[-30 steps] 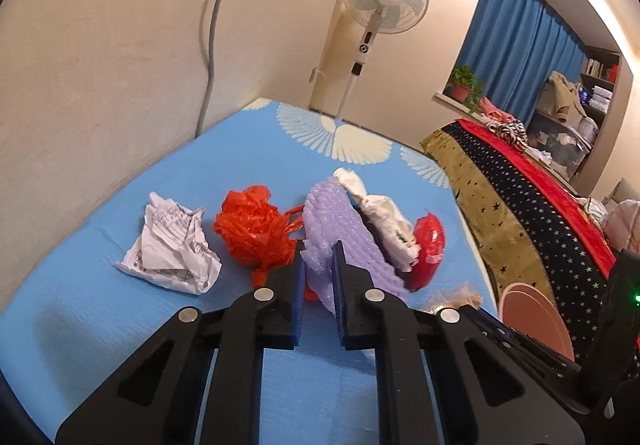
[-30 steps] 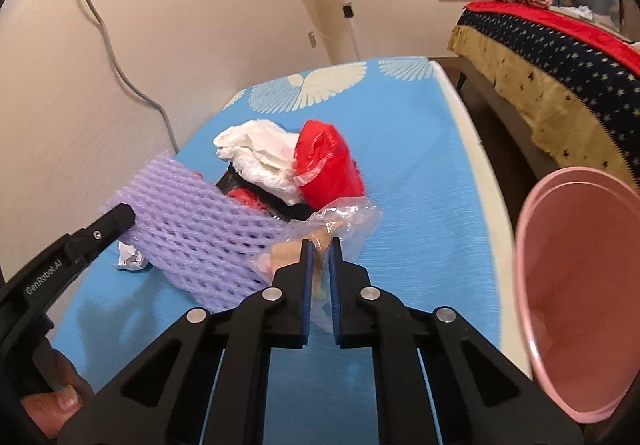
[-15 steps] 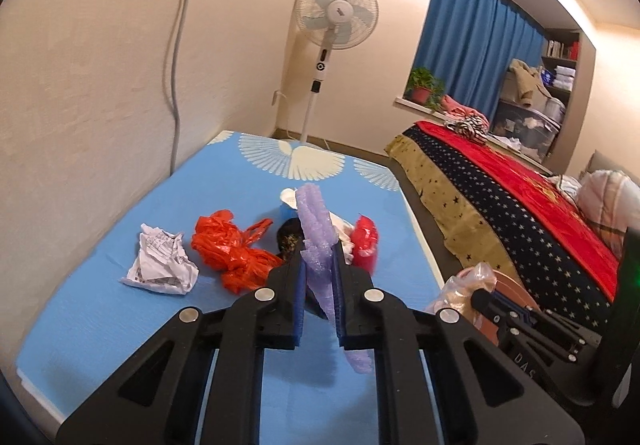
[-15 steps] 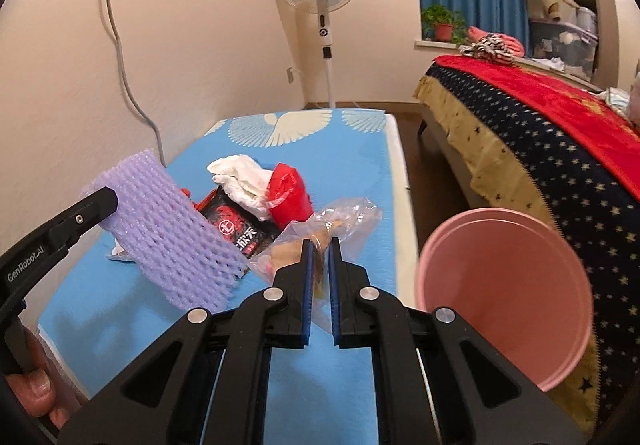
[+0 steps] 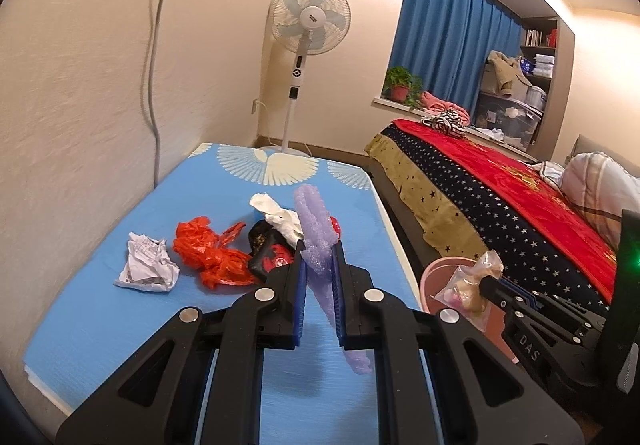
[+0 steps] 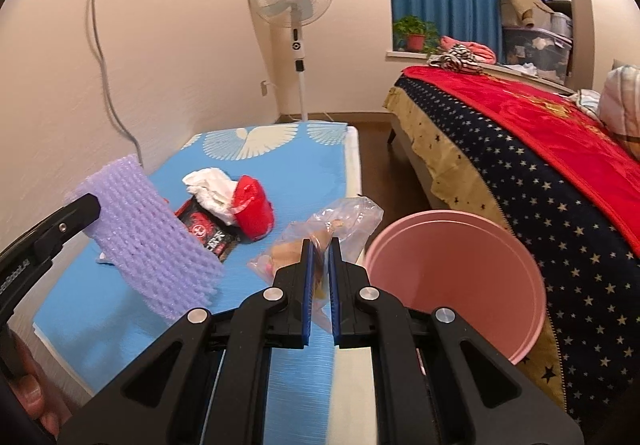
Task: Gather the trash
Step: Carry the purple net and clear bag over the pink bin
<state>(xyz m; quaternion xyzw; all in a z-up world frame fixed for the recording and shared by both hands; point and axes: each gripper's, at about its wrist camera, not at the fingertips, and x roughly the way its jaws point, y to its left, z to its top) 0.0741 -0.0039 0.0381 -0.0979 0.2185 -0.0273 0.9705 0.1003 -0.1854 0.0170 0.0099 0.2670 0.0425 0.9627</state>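
Purple foam net (image 5: pixel 318 241) is sitting clamped between the blue pads of the left gripper (image 5: pixel 319 265), poking up above the fingertips and hanging down below them, off the blue mat (image 5: pixel 120 309). In the right wrist view the same foam net (image 6: pixel 152 241) is showing as a wide mesh sleeve held at the far left by the left gripper's black finger.

Left to right on the mat: crumpled white paper (image 5: pixel 146 265) is lying nearest the wall, well left of the left gripper; orange plastic bag (image 5: pixel 208 251) is lying just beside it; black-and-red wrapper (image 5: pixel 268 251) is lying next, just left of the clamped net; white tissue wad (image 5: pixel 278 215) is resting on the wrapper's far side; red plastic piece (image 6: pixel 252 211) is touching the tissue.

Right of that, clear plastic bag (image 6: pixel 340 223) with something tan inside is being pinched by the right gripper (image 6: pixel 320 257), jaws closed on it, bag bulging out ahead of the tips. Pink bin (image 6: pixel 456 277) is standing open just right of that gripper, off the mat's edge, beside the starred bedspread (image 6: pixel 540 181). From the left wrist view the bag (image 5: pixel 470 281) is hanging over the bin's rim (image 5: pixel 432 273).

A thumb (image 6: pixel 34 401) is showing at the lower left corner.
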